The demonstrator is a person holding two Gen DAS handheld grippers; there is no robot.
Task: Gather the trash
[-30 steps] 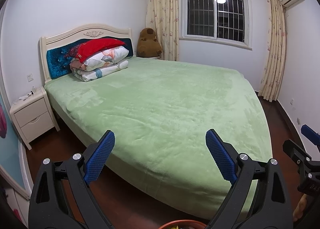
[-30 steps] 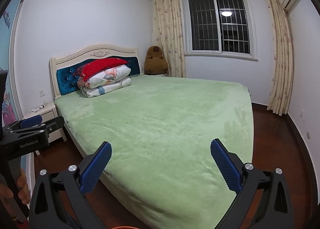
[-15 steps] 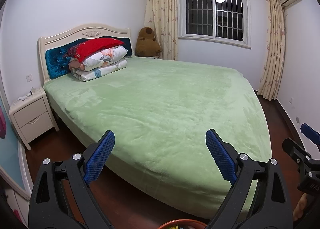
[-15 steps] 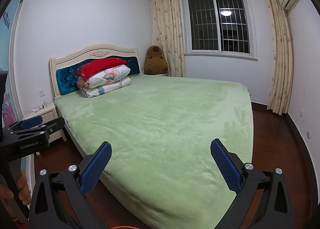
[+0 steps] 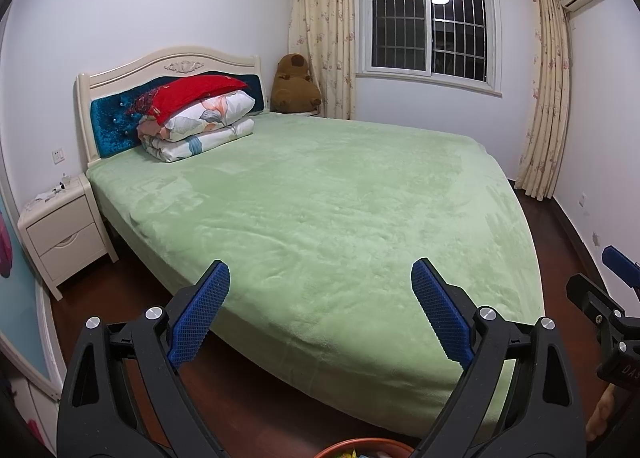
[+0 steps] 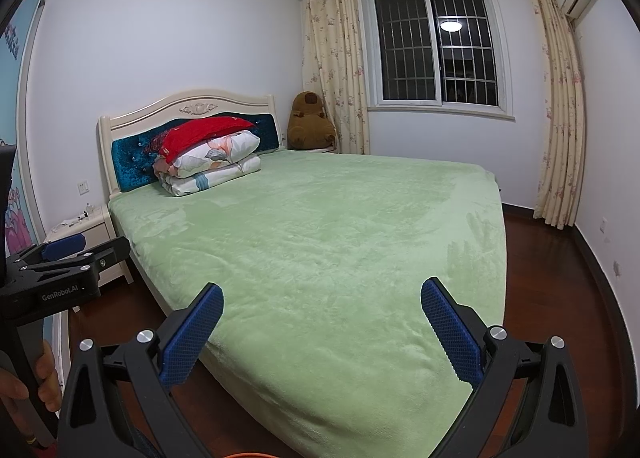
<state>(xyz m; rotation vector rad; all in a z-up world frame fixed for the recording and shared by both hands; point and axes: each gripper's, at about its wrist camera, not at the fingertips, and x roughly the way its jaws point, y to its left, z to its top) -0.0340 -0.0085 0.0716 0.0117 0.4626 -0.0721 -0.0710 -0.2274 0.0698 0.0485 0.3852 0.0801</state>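
L gripper [image 5: 320,310] & R gripper [image 6: 322,332]: jaws spread, empty, held level for survey. No trash seen on bed [image 5: 340,209]; orange bin [image 5: 366,449] rim at bottom centre, prob. holds collected scraps.

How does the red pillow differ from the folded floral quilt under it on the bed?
The red pillow is plain red; the floral quilt is white with printed flowers. The pillow lies on top, tilted against the headboard; the quilt is folded in layers on the green bed cover. Both are at the bed's head.
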